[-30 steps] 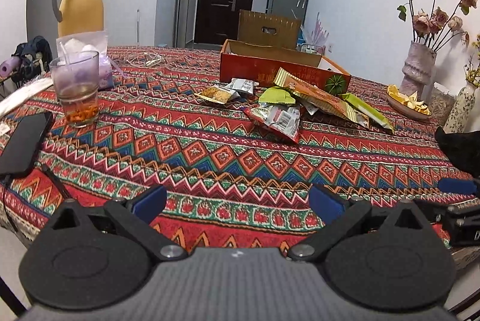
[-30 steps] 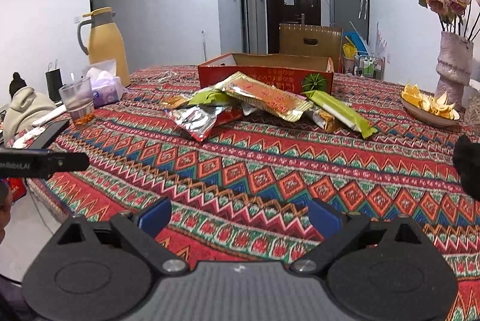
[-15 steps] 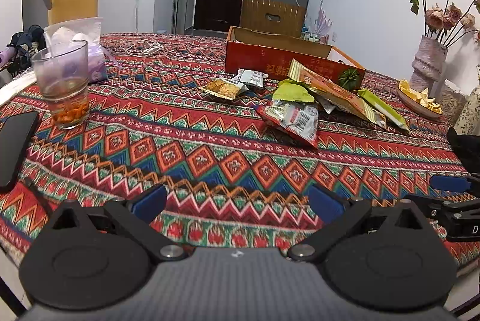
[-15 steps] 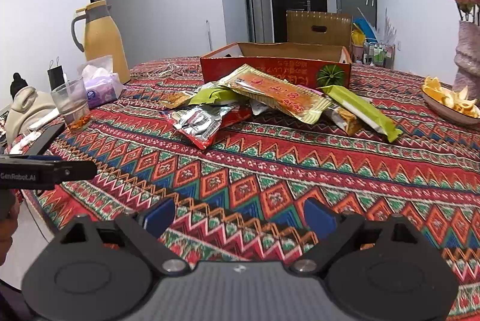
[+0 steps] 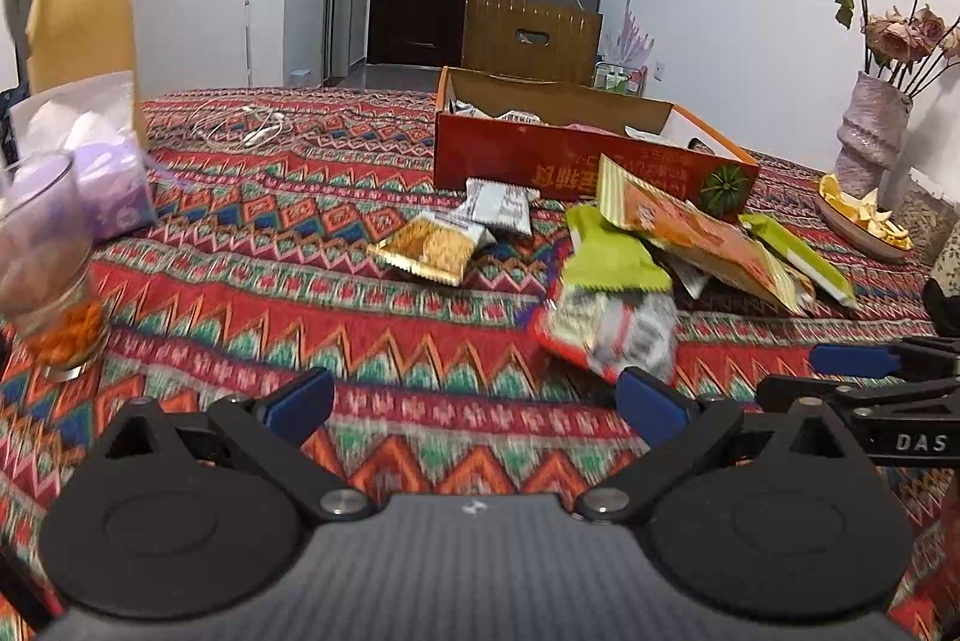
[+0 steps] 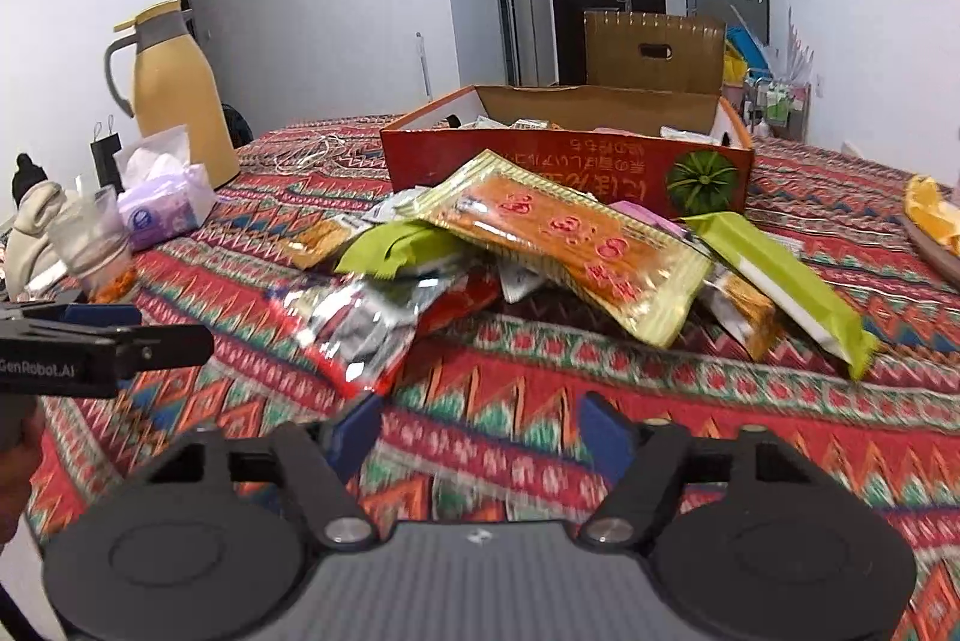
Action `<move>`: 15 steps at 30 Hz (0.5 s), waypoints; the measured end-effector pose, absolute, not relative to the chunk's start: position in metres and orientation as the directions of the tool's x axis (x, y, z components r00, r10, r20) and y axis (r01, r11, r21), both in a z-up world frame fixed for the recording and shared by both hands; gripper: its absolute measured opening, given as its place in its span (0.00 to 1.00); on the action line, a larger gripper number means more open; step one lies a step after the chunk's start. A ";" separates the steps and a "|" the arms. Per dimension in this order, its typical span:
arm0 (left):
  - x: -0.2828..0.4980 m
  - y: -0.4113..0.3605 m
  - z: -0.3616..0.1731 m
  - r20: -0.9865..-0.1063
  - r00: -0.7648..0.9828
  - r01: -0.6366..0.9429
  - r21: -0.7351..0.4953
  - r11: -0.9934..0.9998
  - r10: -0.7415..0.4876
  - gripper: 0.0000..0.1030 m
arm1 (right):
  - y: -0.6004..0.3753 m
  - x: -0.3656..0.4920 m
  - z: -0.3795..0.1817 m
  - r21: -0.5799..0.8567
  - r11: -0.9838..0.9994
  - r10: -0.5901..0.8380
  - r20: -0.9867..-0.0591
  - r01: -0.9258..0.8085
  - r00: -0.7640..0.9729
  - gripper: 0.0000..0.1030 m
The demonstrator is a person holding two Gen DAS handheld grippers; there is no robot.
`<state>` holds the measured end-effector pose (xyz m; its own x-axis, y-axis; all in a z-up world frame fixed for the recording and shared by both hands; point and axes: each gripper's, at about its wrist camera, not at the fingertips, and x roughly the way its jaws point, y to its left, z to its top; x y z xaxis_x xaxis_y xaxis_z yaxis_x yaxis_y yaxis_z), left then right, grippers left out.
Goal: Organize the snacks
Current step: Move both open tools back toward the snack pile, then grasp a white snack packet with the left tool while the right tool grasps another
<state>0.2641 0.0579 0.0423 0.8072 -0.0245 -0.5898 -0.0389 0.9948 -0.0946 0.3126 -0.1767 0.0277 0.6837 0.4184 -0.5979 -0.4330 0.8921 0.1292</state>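
Crinkly foil snack packets [image 6: 540, 245] lie heaped on the zigzag-woven tablecloth [image 6: 540, 401] before the red cardboard box [image 6: 570, 161]. The right gripper [image 6: 483, 431], empty, has just been narrowing; the left gripper [image 5: 474, 398] gapes wide, empty.

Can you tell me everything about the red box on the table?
The red box is an open cardboard carton with no lid on, plain brown inside, red outside with upside-down printed writing and a green melon picture at one end. It sits flat on the patterned tablecloth, behind the snack pile. A few packets already lie inside, and the big orange packet seems to lean against its front.
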 end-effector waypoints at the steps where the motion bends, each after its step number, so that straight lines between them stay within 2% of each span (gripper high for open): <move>1: 0.271 0.059 0.042 -0.592 0.806 -0.038 -0.092 0.995 -0.023 0.99 | -0.174 0.322 0.026 0.137 0.891 0.422 -0.601 -0.432 0.679 0.65; 6: 0.311 0.065 0.045 -0.602 0.797 -0.014 -0.092 0.996 -0.044 0.94 | -0.165 0.362 0.017 0.170 0.887 0.437 -0.609 -0.430 0.661 0.64; 10: 0.346 0.068 0.050 -0.600 0.798 0.015 -0.085 0.996 -0.063 0.91 | -0.160 0.389 0.013 0.168 0.899 0.416 -0.617 -0.404 0.668 0.58; 15: 0.399 0.064 0.043 -0.613 0.786 0.079 -0.029 0.996 -0.080 0.82 | -0.168 0.408 0.024 0.188 0.917 0.395 -0.566 -0.353 0.724 0.57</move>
<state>0.3992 0.0642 0.0434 0.7864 -0.0801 -0.6126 0.0789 0.9965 -0.0290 0.4076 -0.1681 0.0236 0.7237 0.3948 -0.5660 -0.3533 0.9165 0.1876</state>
